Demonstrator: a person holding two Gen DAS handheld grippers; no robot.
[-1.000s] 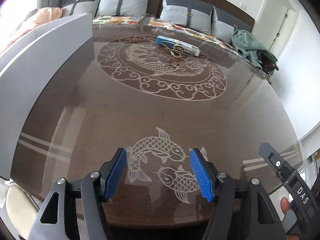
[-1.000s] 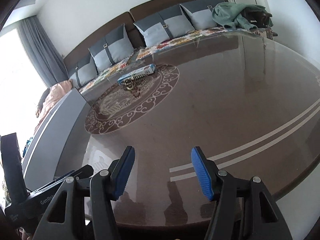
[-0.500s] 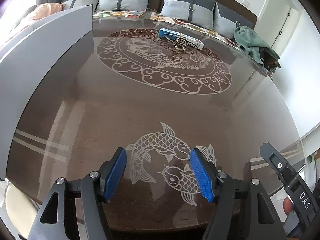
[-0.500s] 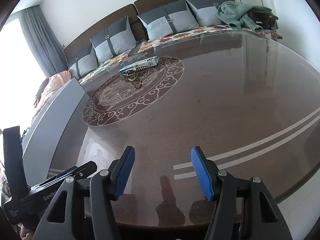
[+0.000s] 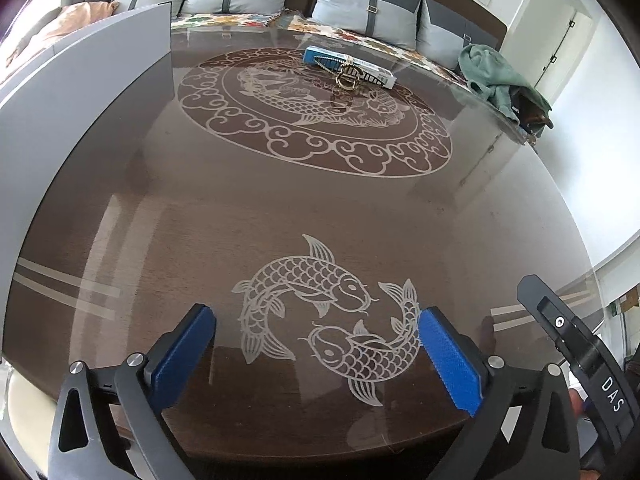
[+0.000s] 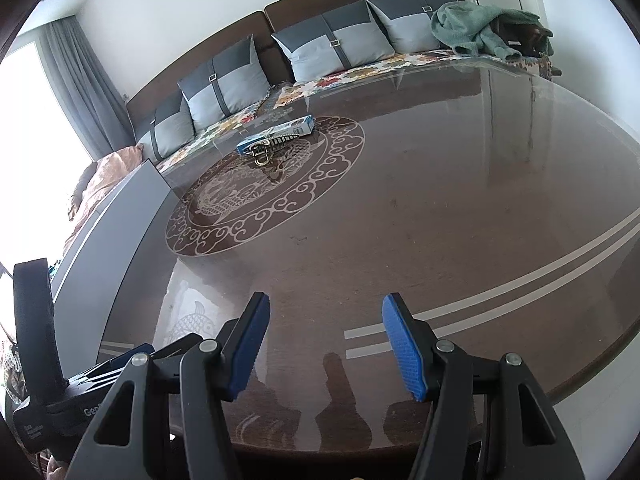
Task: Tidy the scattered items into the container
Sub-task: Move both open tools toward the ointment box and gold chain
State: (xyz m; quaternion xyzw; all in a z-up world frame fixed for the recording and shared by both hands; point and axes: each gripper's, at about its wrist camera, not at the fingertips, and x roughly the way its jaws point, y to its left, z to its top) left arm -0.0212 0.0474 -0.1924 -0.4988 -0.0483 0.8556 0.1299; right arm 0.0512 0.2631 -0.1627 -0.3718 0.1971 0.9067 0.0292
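While left gripper jaws widen, empty | right gripper apart | glossy brown table | cushioned sofa

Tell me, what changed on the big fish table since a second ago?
The left hand-held gripper is opening its blue pads much wider, with nothing between them, only the fish picture underneath. Nothing was picked up or let go. The right hand-held gripper stayed open and empty, and the blue box with the gold clip stayed put at the far side of the table.
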